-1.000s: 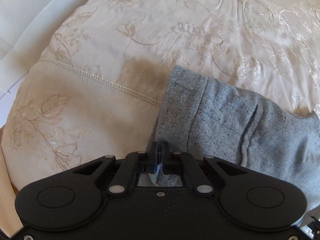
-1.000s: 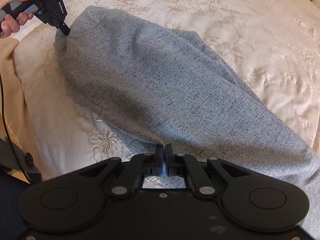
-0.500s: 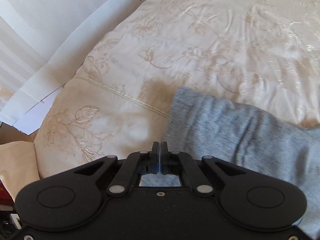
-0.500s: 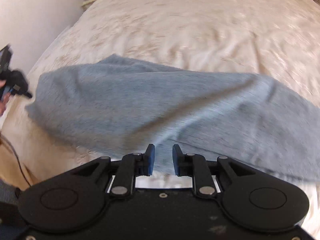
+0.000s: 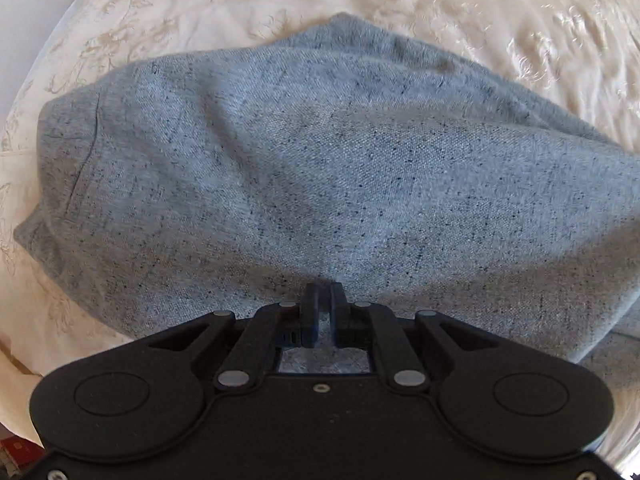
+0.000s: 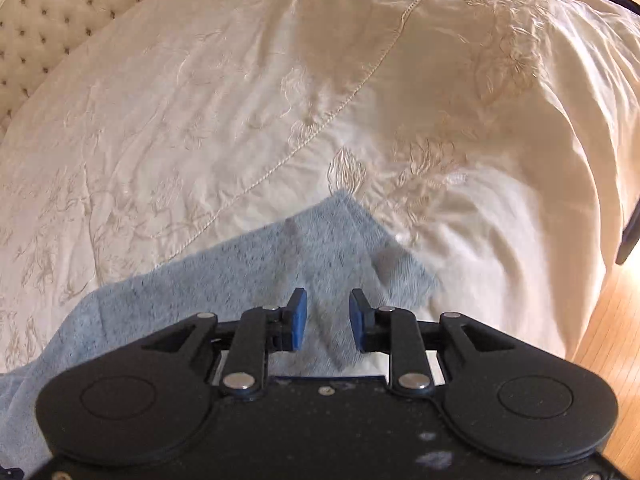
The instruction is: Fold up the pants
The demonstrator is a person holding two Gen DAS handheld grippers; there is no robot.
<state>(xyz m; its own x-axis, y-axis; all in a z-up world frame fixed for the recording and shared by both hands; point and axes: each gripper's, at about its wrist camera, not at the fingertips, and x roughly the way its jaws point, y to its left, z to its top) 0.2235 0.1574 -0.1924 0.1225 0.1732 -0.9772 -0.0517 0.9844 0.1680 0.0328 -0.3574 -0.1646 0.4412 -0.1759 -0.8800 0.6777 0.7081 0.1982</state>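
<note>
Left gripper (image 5: 323, 300) is pinching the pants (image 5: 320, 176) at lower centre, right gripper (image 6: 327, 316) hanging released; next fold likely needs regrasping.

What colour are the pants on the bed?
The pants are light grey-blue with tiny dark flecks, seen best in the left wrist view.

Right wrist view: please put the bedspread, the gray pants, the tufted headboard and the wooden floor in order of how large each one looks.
1. bedspread, fills most of the picture
2. gray pants, though the right tongs hide part of them
3. tufted headboard and wooden floor: similar small areas at the edges, so I do not rank them
</note>
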